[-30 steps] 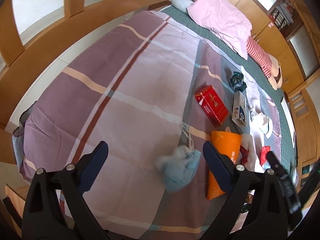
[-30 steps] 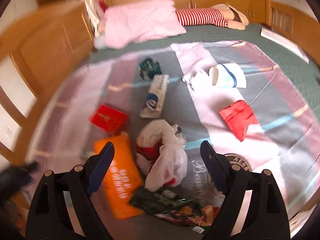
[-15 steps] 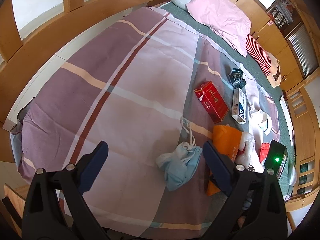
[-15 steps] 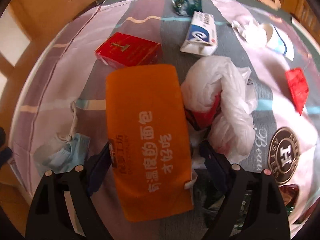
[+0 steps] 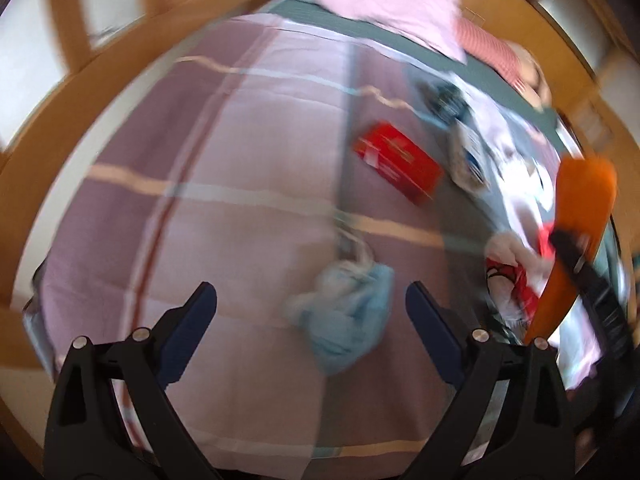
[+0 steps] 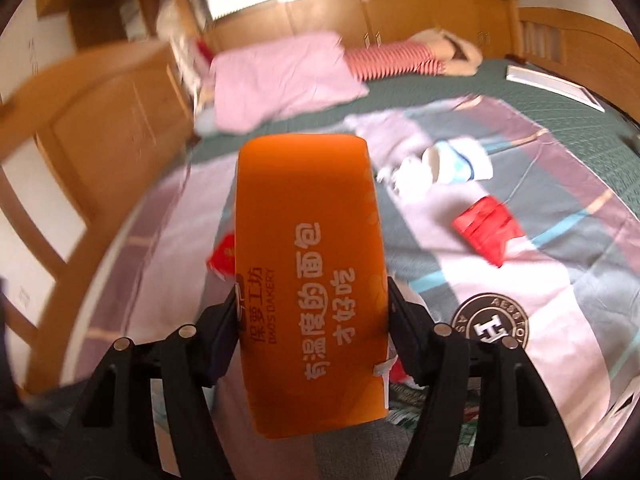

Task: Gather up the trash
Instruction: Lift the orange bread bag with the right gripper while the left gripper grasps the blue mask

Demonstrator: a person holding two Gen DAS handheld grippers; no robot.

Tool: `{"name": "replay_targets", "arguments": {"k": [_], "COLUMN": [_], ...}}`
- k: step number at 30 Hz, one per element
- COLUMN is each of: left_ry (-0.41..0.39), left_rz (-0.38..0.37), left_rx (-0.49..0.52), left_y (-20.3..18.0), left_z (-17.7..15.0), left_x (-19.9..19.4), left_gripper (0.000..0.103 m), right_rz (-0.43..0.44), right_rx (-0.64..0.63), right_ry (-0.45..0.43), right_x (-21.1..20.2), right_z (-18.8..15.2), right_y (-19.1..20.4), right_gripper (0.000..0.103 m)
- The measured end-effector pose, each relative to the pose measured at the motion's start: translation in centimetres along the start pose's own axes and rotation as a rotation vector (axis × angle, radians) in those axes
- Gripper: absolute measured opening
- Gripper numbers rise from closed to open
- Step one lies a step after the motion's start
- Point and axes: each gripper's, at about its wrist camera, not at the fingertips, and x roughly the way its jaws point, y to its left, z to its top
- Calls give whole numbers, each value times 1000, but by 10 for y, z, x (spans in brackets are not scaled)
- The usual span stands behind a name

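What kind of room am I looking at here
Most likely a bedroom. A bed with a striped sheet fills the view, a pink pillow lies at its far end, and wooden cabinets line the wall behind it.

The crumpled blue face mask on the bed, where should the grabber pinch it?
Pinch the bunched middle of the crumpled blue face mask, coming straight down from above. It lies soft and heaped on the bedsheet, and the open left gripper is already spread either side of it.
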Motion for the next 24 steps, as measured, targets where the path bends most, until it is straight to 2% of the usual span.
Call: {"name": "replay_targets", "arguments": {"k": [2, 4, 6, 7, 11, 12, 14, 18, 21, 24], "left_ry": [33, 91, 121, 132, 105, 94, 71, -4, -40, -69], "left_rz": [-49, -81, -61, -46, 6, 10, -1, -42, -46, -48], "left_rx": [32, 35, 45, 55, 73, 67, 46, 9, -13, -64], "left_y": [-10, -16, -18, -19, -19, -17, -13, -3, -2, 10], "left_z": [-4, -8, -12, -14, -17, -16, -16, -8, -4, 0], "left_x": [11, 28, 41, 46, 47, 44, 36, 13, 3, -4], "left_gripper": [93, 84, 63, 58, 38, 31, 24, 23, 21, 20], "right_rz": [22, 39, 45, 50, 88, 99, 124, 228, 253, 263], "right_rx": [19, 42, 60, 70, 107, 113, 124, 109, 36, -51], "right_ry": [-23, -35, -34, -33, -27, -28, -33, -31, 0, 90], "right_x": [-7, -13, -14, -14, -19, -22, -25, -26, -23, -7], "right_z": [2, 3, 5, 5, 3, 1, 0, 0, -1, -5], "right_y": [0, -6, -12, -13, -16, -14, -14, -7, 12, 35], "right_gripper": [66, 66, 66, 66, 66, 66, 66, 66, 66, 66]}}
